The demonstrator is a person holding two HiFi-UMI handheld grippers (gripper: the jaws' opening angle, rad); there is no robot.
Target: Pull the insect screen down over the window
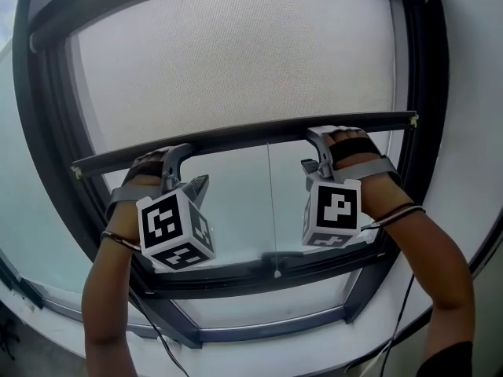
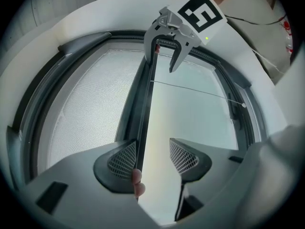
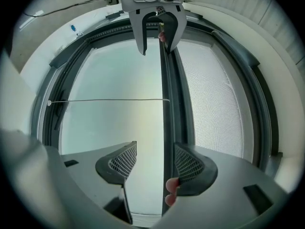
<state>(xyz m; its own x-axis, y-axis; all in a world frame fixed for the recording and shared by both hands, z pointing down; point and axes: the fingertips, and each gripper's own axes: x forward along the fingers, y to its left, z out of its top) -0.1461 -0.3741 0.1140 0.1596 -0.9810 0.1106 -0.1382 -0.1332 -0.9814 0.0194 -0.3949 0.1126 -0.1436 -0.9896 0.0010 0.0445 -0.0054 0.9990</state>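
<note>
The insect screen of pale mesh covers the upper part of the window. Its dark bottom bar runs slanted across the pane. My left gripper straddles the bar near its left end, and my right gripper straddles it right of the middle. In the left gripper view the bar lies against the left pad of my open left gripper, with fingertips beside it. In the right gripper view the bar runs along the right pad of my open right gripper.
A thin pull cord hangs from the bar's middle down to the dark lower sill. Dark side rails of the window frame flank the screen. White wall surrounds the window. Bare glass lies below the bar.
</note>
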